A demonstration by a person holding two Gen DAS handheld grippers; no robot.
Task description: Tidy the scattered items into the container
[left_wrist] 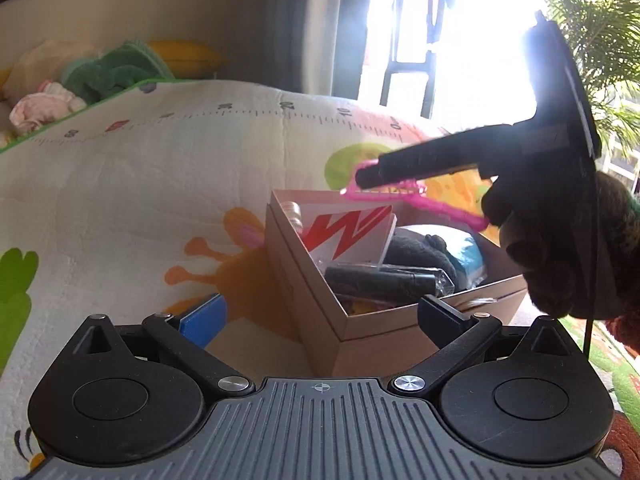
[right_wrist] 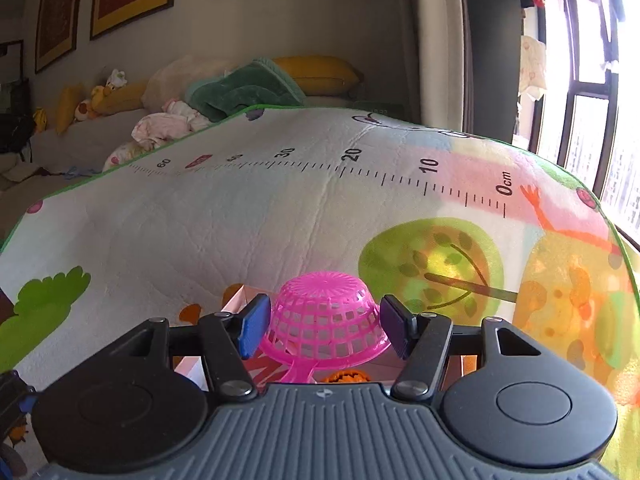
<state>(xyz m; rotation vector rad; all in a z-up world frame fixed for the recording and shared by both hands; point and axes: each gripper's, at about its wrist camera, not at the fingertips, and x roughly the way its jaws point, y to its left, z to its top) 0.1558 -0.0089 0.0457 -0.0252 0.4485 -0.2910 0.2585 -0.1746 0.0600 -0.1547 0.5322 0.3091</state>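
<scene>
- Your right gripper (right_wrist: 324,330) stood about half open, with the pink strainer (right_wrist: 325,312) between the pads; the right pad was clear of it, so nothing was gripped.
- The strainer lay upside down over the cardboard box (left_wrist: 372,336), just above the things already inside.
- Your left gripper (left_wrist: 320,316) was wide open and empty, at the near corner of the box.
- I think it was the release step: you had to lift straight back, so the handle did not catch.
- The play mat (right_wrist: 240,220) around looked bare.
</scene>
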